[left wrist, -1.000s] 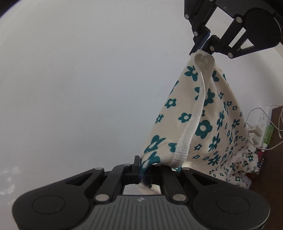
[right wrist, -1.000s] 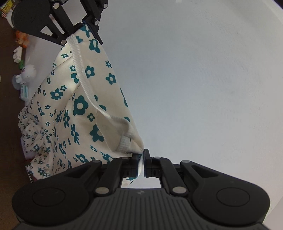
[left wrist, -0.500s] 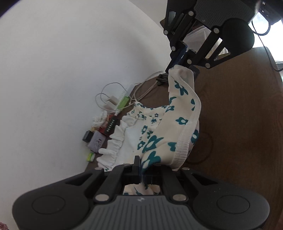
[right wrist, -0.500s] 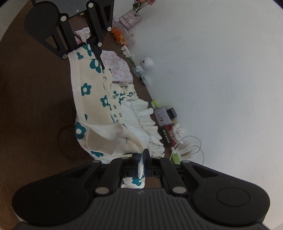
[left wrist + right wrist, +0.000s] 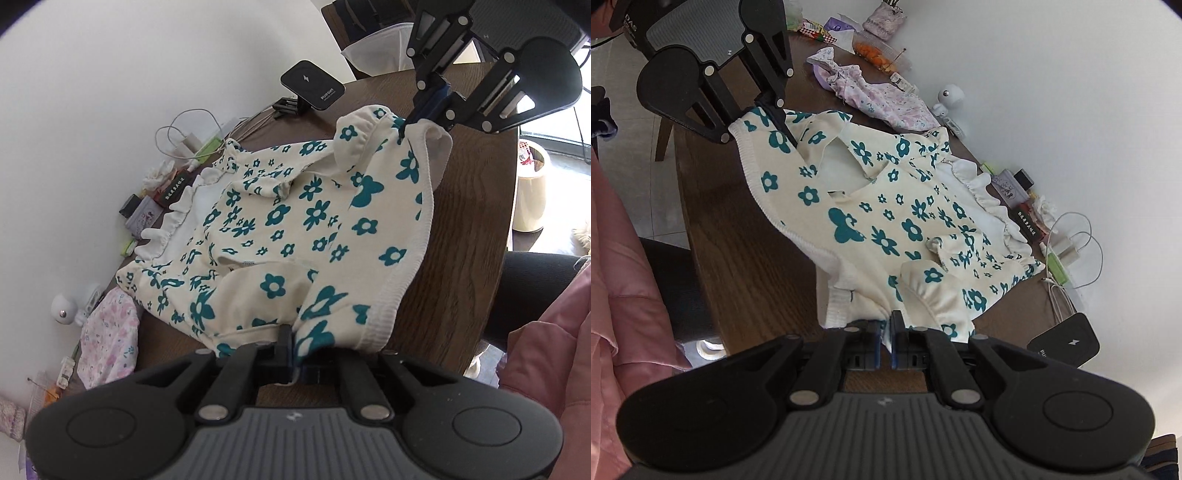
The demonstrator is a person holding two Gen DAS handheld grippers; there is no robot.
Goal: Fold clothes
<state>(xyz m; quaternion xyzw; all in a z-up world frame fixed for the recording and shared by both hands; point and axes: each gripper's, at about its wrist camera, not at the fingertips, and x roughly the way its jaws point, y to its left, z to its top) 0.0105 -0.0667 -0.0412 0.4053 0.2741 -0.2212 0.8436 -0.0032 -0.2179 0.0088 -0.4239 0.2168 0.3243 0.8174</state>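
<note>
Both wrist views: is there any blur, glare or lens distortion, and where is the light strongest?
Left wrist view: sharp, strong fisheye bending at the edges; brightest at the overexposed window on the right, while the floral garment is evenly lit. Right wrist view: also sharp, the wooden table edge curves from the lens; the white wall is bright without glare.

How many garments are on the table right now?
2. The cream floral top is spread across the wooden table, pinched at its hem corners by the left gripper and right gripper. A pink floral garment lies crumpled beside the wall. Clutter could hide others.
</note>
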